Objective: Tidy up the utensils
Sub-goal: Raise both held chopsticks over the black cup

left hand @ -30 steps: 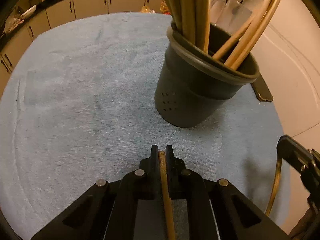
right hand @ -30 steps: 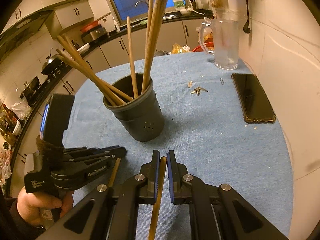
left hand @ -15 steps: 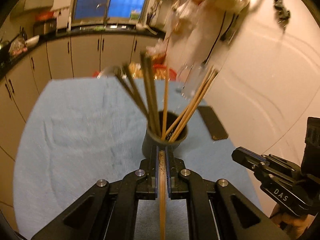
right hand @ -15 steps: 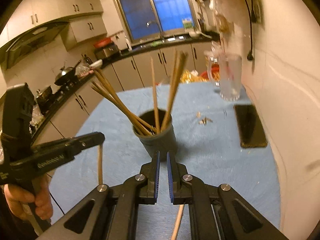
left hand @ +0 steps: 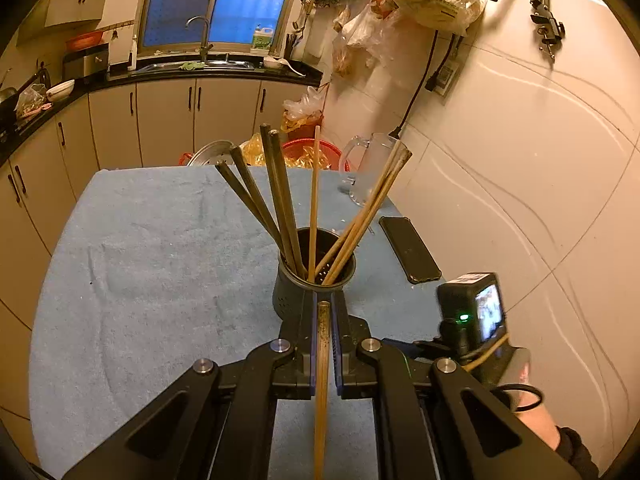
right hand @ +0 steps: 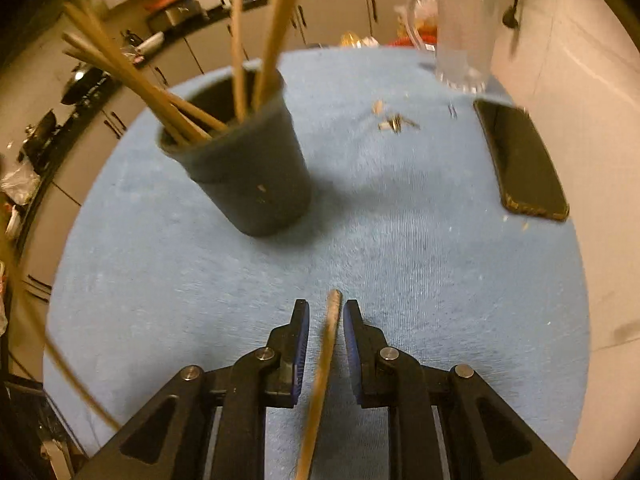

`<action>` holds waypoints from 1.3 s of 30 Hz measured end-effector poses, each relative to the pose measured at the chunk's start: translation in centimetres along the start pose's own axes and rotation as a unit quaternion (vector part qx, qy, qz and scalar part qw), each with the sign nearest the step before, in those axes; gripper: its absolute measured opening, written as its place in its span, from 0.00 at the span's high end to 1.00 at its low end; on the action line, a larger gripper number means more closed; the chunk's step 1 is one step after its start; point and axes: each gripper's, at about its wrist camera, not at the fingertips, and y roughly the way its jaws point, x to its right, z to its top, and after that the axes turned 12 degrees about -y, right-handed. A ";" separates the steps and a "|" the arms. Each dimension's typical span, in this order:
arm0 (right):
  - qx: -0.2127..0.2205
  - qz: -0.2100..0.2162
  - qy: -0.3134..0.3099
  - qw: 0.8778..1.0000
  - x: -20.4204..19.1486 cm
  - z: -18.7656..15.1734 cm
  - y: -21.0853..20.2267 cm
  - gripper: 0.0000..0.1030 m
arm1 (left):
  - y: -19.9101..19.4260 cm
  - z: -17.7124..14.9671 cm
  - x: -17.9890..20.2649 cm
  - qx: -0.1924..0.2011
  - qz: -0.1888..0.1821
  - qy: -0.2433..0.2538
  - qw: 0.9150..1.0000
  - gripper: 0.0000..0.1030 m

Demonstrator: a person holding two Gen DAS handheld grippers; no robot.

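Now left claw [left hand: 324, 344] clamps chopstick [left hand: 322, 360], long axis aimed at holder [left hand: 298, 294] just ahead, mid-bench. Right claw [right hand: 326, 344] opening, second chopstick [right hand: 326, 344] loose between jaws, holder up-left.

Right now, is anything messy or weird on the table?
Yes. Small scraps lie scattered on the blue cloth between the dark cup and the phone. A chopstick sits loose between the right gripper's opening fingers.

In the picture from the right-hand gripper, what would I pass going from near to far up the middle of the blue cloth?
Right gripper, jaws opening around a loose chopstick → bare blue cloth → dark utensil cup holding chopsticks → small scraps → glass mug.
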 end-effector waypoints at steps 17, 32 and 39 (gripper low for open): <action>0.081 0.006 -0.020 0.996 -1.2 0.0 -4.9 0.92 | -2.2 0.6 0.2 0.018 -0.009 0.004 1.000 0.94; 0.218 -0.010 -0.061 0.974 -3.2 1.2 -18.0 0.92 | -6.2 2.5 1.9 0.075 -0.015 0.021 0.997 0.94; 0.242 -0.022 -0.067 0.968 -3.3 2.5 -20.3 0.92 | -7.0 3.9 2.0 0.087 -0.014 0.019 0.996 0.94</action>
